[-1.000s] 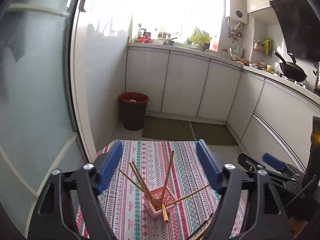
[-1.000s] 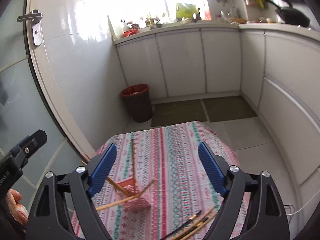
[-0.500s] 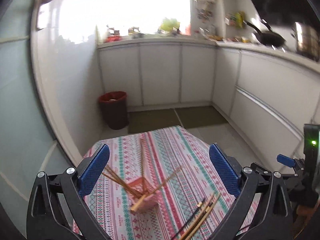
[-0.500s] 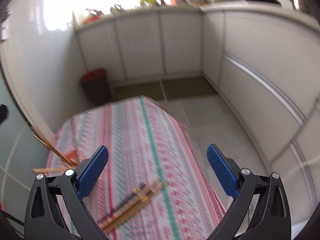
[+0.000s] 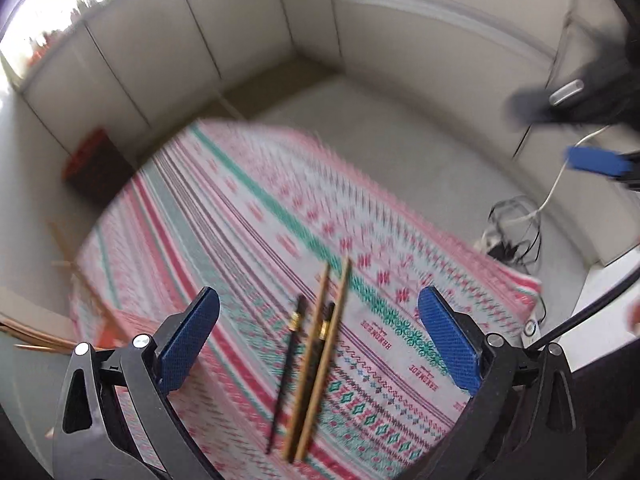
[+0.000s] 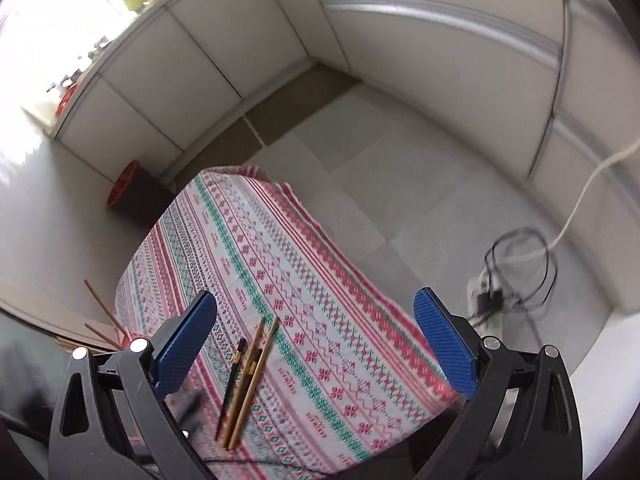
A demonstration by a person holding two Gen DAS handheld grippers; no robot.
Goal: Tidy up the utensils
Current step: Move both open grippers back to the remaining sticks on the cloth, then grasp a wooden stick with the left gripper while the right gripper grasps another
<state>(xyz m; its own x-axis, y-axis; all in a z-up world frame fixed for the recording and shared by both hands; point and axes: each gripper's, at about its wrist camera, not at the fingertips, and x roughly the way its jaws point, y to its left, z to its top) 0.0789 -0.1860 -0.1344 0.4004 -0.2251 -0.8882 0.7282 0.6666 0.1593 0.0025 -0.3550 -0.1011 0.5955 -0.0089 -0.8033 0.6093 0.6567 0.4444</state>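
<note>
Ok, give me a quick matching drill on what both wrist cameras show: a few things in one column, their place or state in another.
Things:
1. loose chopsticks
2. left gripper
3. red bin
4. cable tangle

Place or state:
A. on the floor by the cabinets
B. lying bundled on the patterned tablecloth
C. open, nothing between its fingers
D. on the floor right of the table

Pairs: 1-B, 2-C, 3-A, 4-D

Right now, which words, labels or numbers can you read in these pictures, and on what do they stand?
"HANDMADE": woven repeatedly into the tablecloth, seen upside down in the left wrist view; the letters are blurred, so this reading is likely, not certain.
A smaller line under each such word: too small to read.
The same words in the right wrist view: too blurred to read.
The chopsticks: no readable text.
</note>
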